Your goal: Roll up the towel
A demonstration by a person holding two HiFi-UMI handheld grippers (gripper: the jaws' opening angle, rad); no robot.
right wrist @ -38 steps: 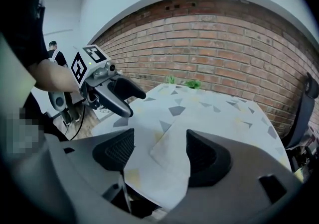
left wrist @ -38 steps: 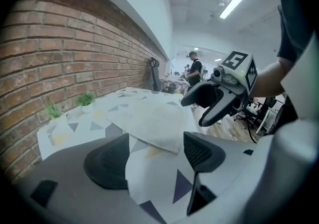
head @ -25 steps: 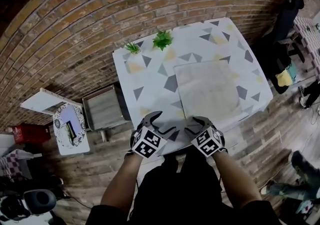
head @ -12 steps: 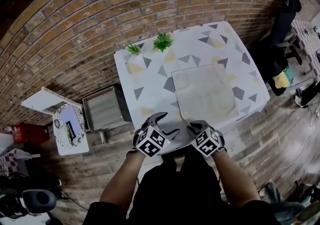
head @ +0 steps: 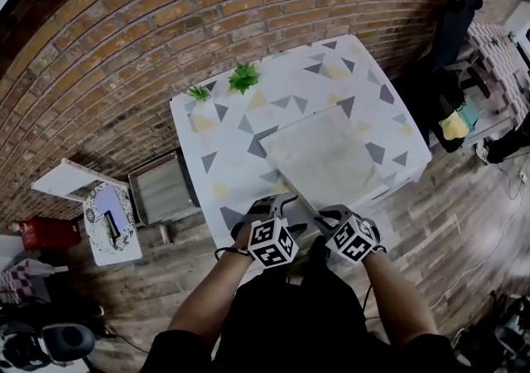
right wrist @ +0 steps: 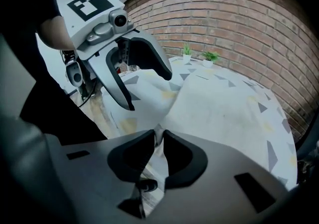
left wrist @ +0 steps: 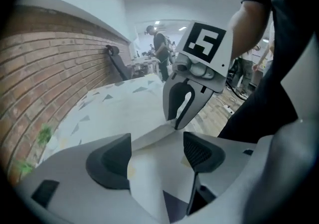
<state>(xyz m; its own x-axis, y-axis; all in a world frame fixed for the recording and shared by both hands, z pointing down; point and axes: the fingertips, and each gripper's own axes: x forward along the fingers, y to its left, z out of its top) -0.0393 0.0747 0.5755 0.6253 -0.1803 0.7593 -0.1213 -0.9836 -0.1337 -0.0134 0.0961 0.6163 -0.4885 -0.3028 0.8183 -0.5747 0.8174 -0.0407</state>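
A pale grey towel (head: 323,156) lies flat on the right half of the table (head: 215,156), which has a triangle-patterned cover. My right gripper (head: 321,215) is at the towel's near edge. Its jaws have just been closing, and in the right gripper view my right gripper (right wrist: 159,143) pinches a raised fold of the towel (right wrist: 219,103). My left gripper (head: 277,207) is close beside it on the left. In the left gripper view my left gripper (left wrist: 155,156) stands open over the towel's (left wrist: 144,113) near edge, with the pads apart from the cloth and the right gripper (left wrist: 175,118) just ahead.
Two small green plants (head: 244,77) (head: 197,92) stand at the table's far edge by the brick wall. On the floor to the left are a grey metal box (head: 157,189), a white stand (head: 108,222) and a red box (head: 45,230). A dark chair (head: 451,23) stands right.
Both grippers have moved in to the towel's near edge. The right jaws went from wide open to shut on the cloth. The left gripper slid right and rolled, still open.
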